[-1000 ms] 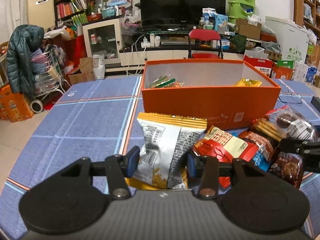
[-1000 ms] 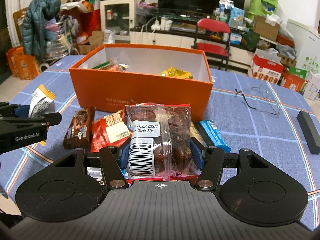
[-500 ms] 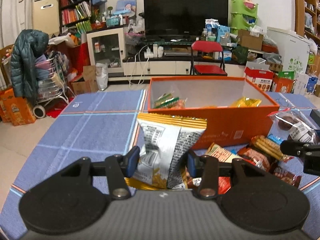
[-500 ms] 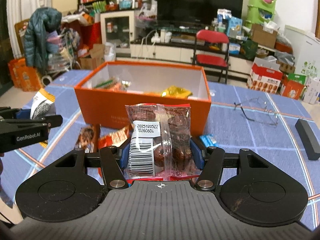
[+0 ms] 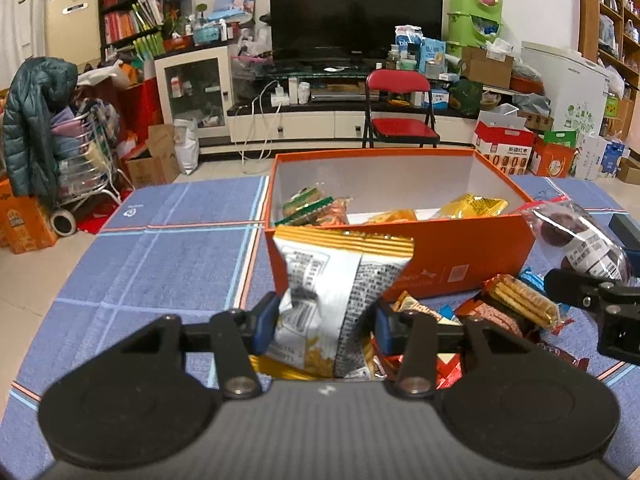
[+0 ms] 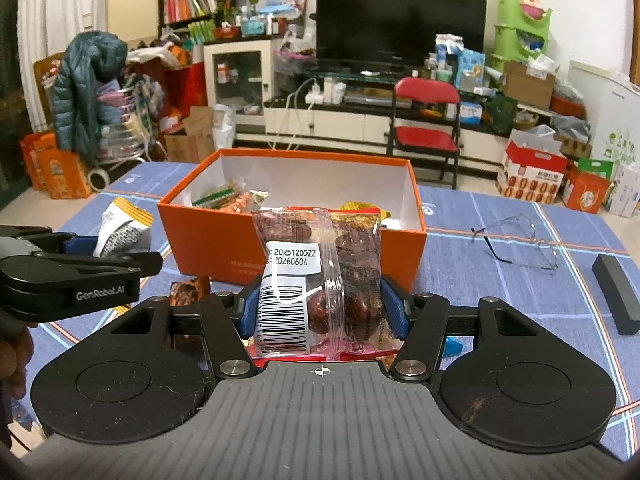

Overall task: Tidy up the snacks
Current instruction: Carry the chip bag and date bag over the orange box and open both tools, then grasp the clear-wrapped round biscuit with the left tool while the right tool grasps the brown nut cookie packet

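My left gripper (image 5: pixel 326 326) is shut on a white and gold snack bag (image 5: pixel 340 280), held upright above the table in front of the orange box (image 5: pixel 460 256). My right gripper (image 6: pixel 320 312) is shut on a clear bag of dark red dates (image 6: pixel 324 272) with a barcode label, also raised, just short of the orange box (image 6: pixel 212 240). The box holds several snack packs. Loose snacks (image 5: pixel 516 300) lie on the blue tablecloth before the box. The left gripper also shows in the right wrist view (image 6: pixel 80 272), and the right gripper in the left wrist view (image 5: pixel 600 300).
Glasses (image 6: pixel 520 240) and a black bar (image 6: pixel 616 300) lie on the table to the right of the box. A red chair (image 6: pixel 424 136), TV stand and room clutter stand beyond the table's far edge.
Both grippers have risen with their bags and now look down into the box from higher. The loose snacks sit lower in both views.
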Demonstrator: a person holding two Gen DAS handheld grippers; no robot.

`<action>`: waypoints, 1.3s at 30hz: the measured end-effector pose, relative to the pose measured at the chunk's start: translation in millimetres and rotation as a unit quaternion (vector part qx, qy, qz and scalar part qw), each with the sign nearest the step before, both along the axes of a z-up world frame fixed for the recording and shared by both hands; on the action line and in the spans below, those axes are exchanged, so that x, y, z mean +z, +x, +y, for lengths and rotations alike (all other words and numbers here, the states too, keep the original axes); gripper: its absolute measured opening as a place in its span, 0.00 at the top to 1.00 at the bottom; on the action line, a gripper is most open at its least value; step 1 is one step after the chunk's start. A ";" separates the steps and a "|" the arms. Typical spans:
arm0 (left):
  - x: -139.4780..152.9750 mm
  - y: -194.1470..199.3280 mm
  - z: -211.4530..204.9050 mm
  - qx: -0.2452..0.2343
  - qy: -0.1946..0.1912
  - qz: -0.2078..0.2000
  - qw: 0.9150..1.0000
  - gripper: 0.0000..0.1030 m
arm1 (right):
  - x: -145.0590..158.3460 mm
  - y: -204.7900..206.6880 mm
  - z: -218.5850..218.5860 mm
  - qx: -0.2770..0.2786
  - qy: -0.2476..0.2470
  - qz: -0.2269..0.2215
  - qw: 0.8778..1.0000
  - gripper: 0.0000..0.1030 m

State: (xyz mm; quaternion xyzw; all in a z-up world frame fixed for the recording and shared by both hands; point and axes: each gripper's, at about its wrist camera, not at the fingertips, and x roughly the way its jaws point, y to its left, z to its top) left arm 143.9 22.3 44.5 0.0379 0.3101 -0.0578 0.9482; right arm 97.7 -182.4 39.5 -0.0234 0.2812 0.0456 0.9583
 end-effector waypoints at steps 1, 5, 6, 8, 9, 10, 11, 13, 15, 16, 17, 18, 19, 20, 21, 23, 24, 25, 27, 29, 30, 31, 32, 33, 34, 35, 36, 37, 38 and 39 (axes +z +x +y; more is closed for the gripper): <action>0.1 0.1 0.2 0.002 0.001 0.000 1.000 0.55 | 0.4 0.8 0.7 0.000 0.000 0.000 1.000 0.54; 0.8 -0.1 4.5 0.009 0.003 0.001 1.000 0.55 | 1.1 2.9 2.8 0.002 0.002 -0.001 1.000 0.55; 1.9 -0.2 5.9 0.011 0.004 0.000 1.000 0.55 | 1.6 3.3 2.8 0.003 0.003 -0.002 1.000 0.55; 4.2 -0.8 7.0 0.014 0.006 -0.003 1.000 0.55 | 3.8 2.7 4.0 0.003 0.004 -0.006 1.000 0.54; 6.0 -1.0 7.8 0.014 0.006 -0.004 1.000 0.55 | 4.5 2.3 3.8 0.002 0.005 -0.007 1.000 0.54; 7.2 -1.1 7.8 0.014 0.006 -0.005 1.000 0.55 | 5.7 2.5 3.7 0.002 0.009 -0.008 1.000 0.55; 8.4 -1.6 7.5 0.015 0.005 -0.007 1.000 0.55 | 6.7 2.9 3.2 0.004 0.013 -0.008 1.000 0.55; 10.8 -2.7 6.5 0.014 0.003 -0.008 1.000 0.55 | 8.2 3.8 2.4 0.003 0.017 -0.009 1.000 0.54; 13.5 -2.6 4.6 0.010 0.001 -0.009 1.000 0.55 | 8.0 7.9 -0.5 -0.001 0.021 -0.008 1.000 0.54; 15.3 -1.1 5.4 0.009 -0.002 -0.009 1.000 0.55 | 7.8 11.7 -3.0 -0.003 0.026 -0.006 1.000 0.54; 17.2 1.4 6.3 0.011 -0.006 -0.010 1.000 0.55 | 7.9 17.0 -6.4 -0.005 0.030 -0.004 1.000 0.55; 20.1 4.9 7.6 0.014 -0.009 -0.011 1.000 0.55 | 7.9 22.1 -8.6 -0.009 0.034 -0.002 0.999 0.55; 23.5 9.0 8.2 0.017 -0.010 -0.015 1.000 0.55 | 8.9 29.2 -12.0 -0.013 0.038 -0.001 0.999 0.55; 26.9 13.6 8.0 0.020 -0.011 -0.018 1.000 0.55 | 10.1 37.0 -14.7 -0.017 0.043 -0.001 0.999 0.55; 31.1 19.6 6.9 0.021 -0.012 -0.021 0.999 0.55 | 11.8 45.5 -16.0 -0.018 0.045 -0.002 0.999 0.55; 40.5 34.9 0.7 0.016 -0.017 -0.026 0.999 0.55 | 14.9 65.8 -16.0 -0.018 0.046 -0.003 0.999 0.55; 44.2 44.7 -3.6 0.013 -0.019 -0.027 0.999 0.55 | 15.8 76.7 -15.3 -0.016 0.049 -0.002 0.999 0.55; 46.7 54.6 -7.5 0.013 -0.020 -0.027 0.999 0.55 | 16.9 89.8 -14.0 -0.013 0.054 -0.001 0.998 0.55; 48.7 82.1 -16.5 0.014 -0.025 -0.017 0.999 0.55 | 17.7 114.4 -9.9 -0.012 0.056 0.005 0.998 0.55; 42.0 115.5 -28.1 0.006 -0.029 0.003 1.000 0.63 | 14.7 144.3 -4.0 -0.010 0.049 0.024 0.998 0.54; 36.8 129.0 -32.0 0.009 -0.020 0.011 1.000 0.61 | 12.2 155.8 -1.7 -0.015 0.043 0.037 0.998 0.53; 31.4 139.0 -33.4 0.008 -0.017 0.023 1.000 0.54 | 10.4 164.4 -1.7 -0.022 0.035 0.047 0.998 0.53; 28.3 145.0 -32.7 0.012 -0.020 0.033 0.999 0.39 | 10.1 169.3 -3.9 -0.026 0.031 0.049 0.998 0.52; 29.2 144.5 -29.3 0.017 -0.027 0.031 0.999 0.32 | 12.3 168.9 -7.5 -0.032 0.030 0.046 0.998 0.49; 34.0 137.6 -25.1 0.016 -0.034 0.014 0.999 0.25 | 16.9 163.9 -11.5 -0.033 0.034 0.037 0.998 0.46; 38.9 128.6 -20.2 0.008 -0.036 -0.004 0.999 0.25 | 22.5 154.9 -15.5 -0.028 0.038 0.023 0.999 0.40; 44.0 119.5 -16.5 0.002 -0.033 -0.015 0.999 0.25 | 28.3 144.3 -19.3 -0.028 0.038 0.009 0.999 0.38; 48.3 110.5 -12.5 0.000 -0.031 -0.022 0.999 0.24 | 32.7 133.4 -23.4 -0.033 0.035 -0.004 0.999 0.38; 50.8 102.1 -7.4 0.001 -0.032 -0.026 0.999 0.23 | 36.0 121.1 -27.8 -0.037 0.033 -0.018 0.999 0.37; 53.2 91.2 0.7 0.007 -0.034 -0.026 0.999 0.23 | 37.8 109.2 -32.6 -0.038 0.034 -0.027 0.998 0.37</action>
